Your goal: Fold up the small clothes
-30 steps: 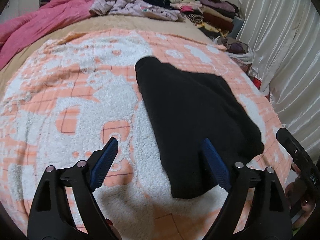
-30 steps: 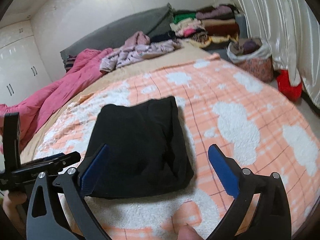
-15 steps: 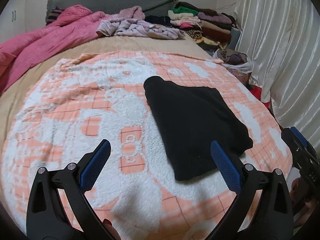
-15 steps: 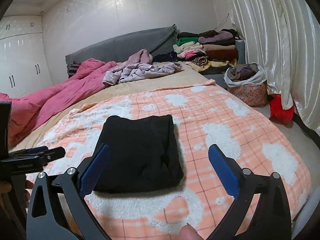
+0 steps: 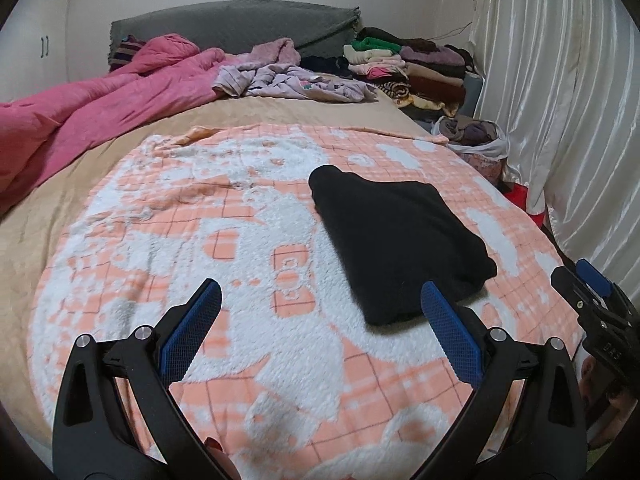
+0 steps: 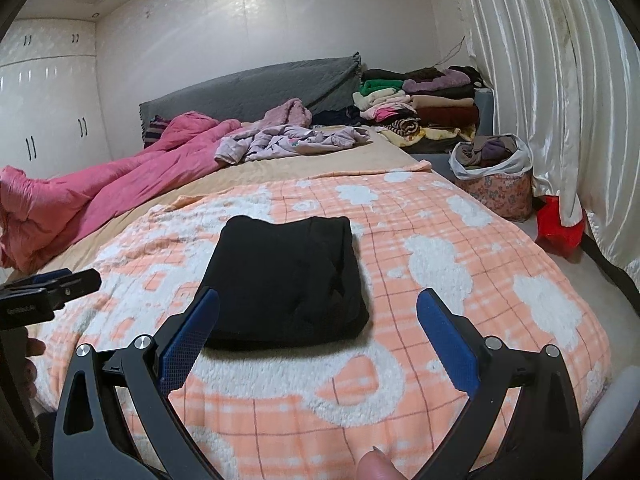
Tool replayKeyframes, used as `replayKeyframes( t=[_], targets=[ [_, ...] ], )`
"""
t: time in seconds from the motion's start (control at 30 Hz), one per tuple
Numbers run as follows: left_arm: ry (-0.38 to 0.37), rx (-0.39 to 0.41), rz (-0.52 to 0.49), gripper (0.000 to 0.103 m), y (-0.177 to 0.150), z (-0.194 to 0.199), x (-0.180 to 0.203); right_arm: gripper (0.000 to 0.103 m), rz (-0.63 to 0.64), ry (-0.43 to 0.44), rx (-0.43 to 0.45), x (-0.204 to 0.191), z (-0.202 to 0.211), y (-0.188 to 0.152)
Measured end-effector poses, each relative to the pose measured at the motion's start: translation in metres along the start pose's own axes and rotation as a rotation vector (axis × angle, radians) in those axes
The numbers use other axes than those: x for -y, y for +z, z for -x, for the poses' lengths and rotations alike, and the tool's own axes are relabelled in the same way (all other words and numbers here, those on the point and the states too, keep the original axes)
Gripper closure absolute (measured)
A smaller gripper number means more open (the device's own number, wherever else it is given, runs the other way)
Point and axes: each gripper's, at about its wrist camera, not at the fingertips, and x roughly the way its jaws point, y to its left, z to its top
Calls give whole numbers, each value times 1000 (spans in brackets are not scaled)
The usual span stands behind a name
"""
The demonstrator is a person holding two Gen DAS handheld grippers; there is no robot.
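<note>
Folded black garment (image 5: 396, 240), a compact rectangle, flat on the orange-and-white fleece blanket (image 5: 248, 264) toward the blanket's right side. In the right wrist view, same garment (image 6: 288, 280) straight ahead, near edge partly behind the left blue pad.

Left gripper (image 5: 320, 320) above the blanket, jaws spread wide, nothing between the pads, right pad overlapping the garment's near corner in the view; contact impossible to judge. Right gripper (image 6: 318, 326) likewise gaping wide and empty, just short of the garment.

Further out: pink duvet (image 5: 92, 120) bunched along the left, lilac clothes (image 5: 288, 84) heaped near the grey headboard (image 5: 240, 24), stack of folded clothes (image 6: 424, 108) at the far right corner, floral basket (image 6: 500, 196) with a bag of clothes beside the bed, white curtain (image 6: 560, 100) along the right.
</note>
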Motion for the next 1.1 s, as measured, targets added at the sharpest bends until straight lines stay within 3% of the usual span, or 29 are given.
replayKeyframes(
  t=[0.43,0.73,1.1],
  targets=[
    [32,-55,0,10,-35,3,-6,5,22,28,-101,-9,-4,-36],
    [48,-90,29,9,-62,-6,-8,5,36,-19,-151,-11,-18,-58],
    [66,-112,51,10,-68,-11,-16,5,51,1,-180,-17,-26,-65]
  ],
)
